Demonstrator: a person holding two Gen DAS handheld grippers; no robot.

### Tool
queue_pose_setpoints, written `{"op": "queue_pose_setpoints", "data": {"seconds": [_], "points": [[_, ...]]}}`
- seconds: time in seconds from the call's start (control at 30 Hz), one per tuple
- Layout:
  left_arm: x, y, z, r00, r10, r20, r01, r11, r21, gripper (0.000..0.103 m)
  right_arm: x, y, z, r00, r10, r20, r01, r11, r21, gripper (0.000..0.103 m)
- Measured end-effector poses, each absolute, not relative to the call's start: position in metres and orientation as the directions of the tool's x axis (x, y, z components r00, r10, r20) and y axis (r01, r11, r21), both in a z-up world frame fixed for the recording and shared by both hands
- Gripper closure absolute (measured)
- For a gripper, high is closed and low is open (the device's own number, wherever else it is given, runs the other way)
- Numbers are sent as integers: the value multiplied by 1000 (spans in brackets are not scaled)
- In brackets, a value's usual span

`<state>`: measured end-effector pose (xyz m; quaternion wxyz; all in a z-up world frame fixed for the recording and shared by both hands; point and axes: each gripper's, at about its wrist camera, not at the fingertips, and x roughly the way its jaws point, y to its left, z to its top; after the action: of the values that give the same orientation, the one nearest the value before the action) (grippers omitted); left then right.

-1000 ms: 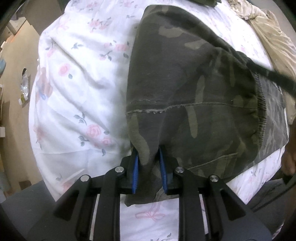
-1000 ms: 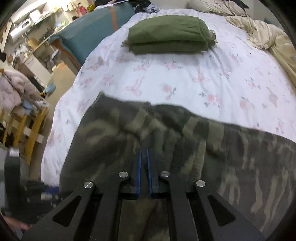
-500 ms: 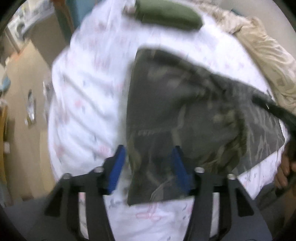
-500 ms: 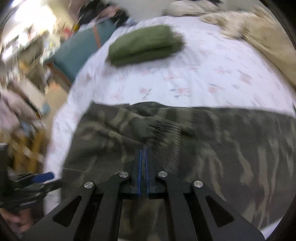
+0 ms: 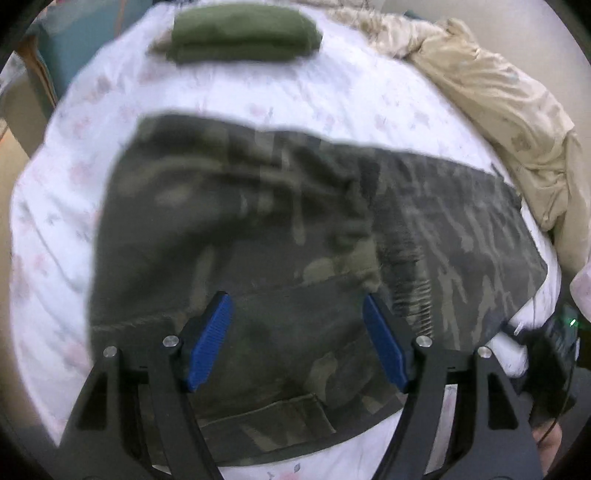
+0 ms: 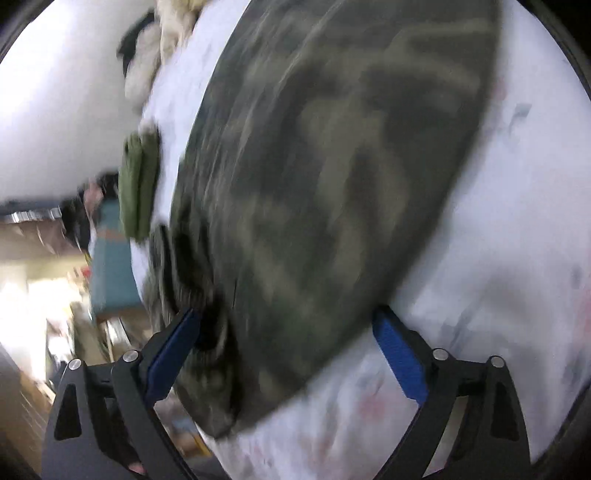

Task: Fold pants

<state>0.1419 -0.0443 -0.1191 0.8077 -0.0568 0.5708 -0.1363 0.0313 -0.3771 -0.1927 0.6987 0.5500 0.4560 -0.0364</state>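
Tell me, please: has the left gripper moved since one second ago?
Yes. The left gripper let go of the camouflage pants and pulled back; the folded green clothes are now in view.

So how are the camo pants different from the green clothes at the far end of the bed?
The camo pants are patterned; the green clothes are plain olive. The camo pants lie spread wide, partly folded; the green clothes sit in a small neat stack. Both rest on the flowered sheet, untouched by any jaws.
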Motion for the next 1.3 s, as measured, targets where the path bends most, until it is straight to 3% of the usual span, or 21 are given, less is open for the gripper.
{"op": "queue_pose_setpoints", "data": {"seconds": [0.27, 0.4, 0.57, 0.6, 0.63, 0.67, 0.7, 0.73, 0.93, 1.07, 1.3], "points": [[139, -45, -140, 290, -275, -917, 148, 959, -241, 32, 46, -512, -180, 727, 138, -673, 614, 309, 726, 9], [140, -43, -140, 282, -290, -915, 146, 955, -258, 32, 55, -578, -164, 698, -52, -714, 686, 334, 646, 10], [141, -43, -139, 269, -289, -919, 144, 955, -258, 31, 67, -620, -173, 696, -108, -710, 698, 335, 633, 14], [141, -43, -139, 268, -292, -918, 145, 954, -261, 31, 70, -620, -171, 696, -125, -708, 699, 347, 626, 22], [141, -42, -139, 266, -298, -917, 146, 953, -267, 31, 72, -619, -168, 691, -147, -708, 703, 369, 609, 44], [140, -41, -139, 267, -302, -915, 149, 951, -270, 31, 77, -618, -169, 679, -157, -718, 712, 379, 591, 58], [139, -41, -139, 267, -303, -915, 151, 951, -271, 31, 76, -620, -167, 658, -172, -734, 732, 375, 568, 81], [139, -39, -139, 267, -304, -915, 151, 950, -272, 31, 72, -623, -166, 653, -184, -735, 740, 363, 567, 92], [140, -40, -137, 261, -297, -918, 137, 953, -269, 31, 83, -600, -124, 724, -189, -664, 653, 499, 570, 95], [139, -39, -136, 260, -294, -920, 129, 955, -269, 31, 99, -565, -84, 806, -112, -581, 522, 598, 609, 95], [135, -39, -134, 258, -293, -921, 127, 955, -268, 31, 140, -473, -33, 854, 69, -516, 303, 739, 601, 95]]}}
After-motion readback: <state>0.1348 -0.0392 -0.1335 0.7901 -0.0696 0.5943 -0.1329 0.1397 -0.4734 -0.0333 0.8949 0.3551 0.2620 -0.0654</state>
